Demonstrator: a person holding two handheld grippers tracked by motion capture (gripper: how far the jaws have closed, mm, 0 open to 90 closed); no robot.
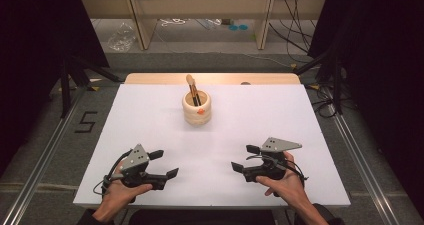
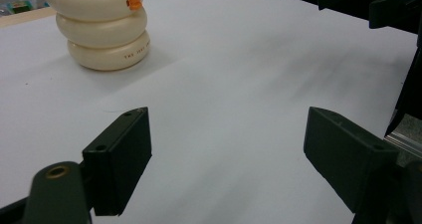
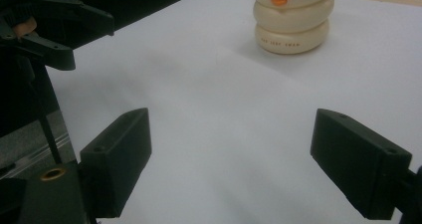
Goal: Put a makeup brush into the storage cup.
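A cream holder [image 1: 196, 108], shaped as 3 stacked rounded rings with a small orange beak [image 1: 200, 111] on its front, stands upright on the white counter [image 1: 150, 135], toward the far edge and about midway across it. Dark, slim sticks [image 1: 194, 96], one of them tipped with a pale rounded end, lean out of its open top. The same holder is seen at the upper left of the left gripper view [image 2: 102, 27] and at the top of the right gripper view [image 3: 292, 19].

The left tool [image 1: 161, 164] and the right tool [image 1: 243, 158] are held low over the near part of the counter, well apart from the holder and from each other. Both are released, with the jaws spread wide and nothing between them.

The holder is judged to be stiff, with a smooth glazed or plastic skin that could slip under hard pads; whether it is breakable ceramic cannot be told. Its bulging rings leave grooves between them, and a hold across the body at one of these grooves would be expected to seat best. The rim is a poorer place, since the sticks are loose there. The sticks are judged light and rigid, best pinched singly near the exposed upper end, while the holder is steadied by the other tool against tipping.
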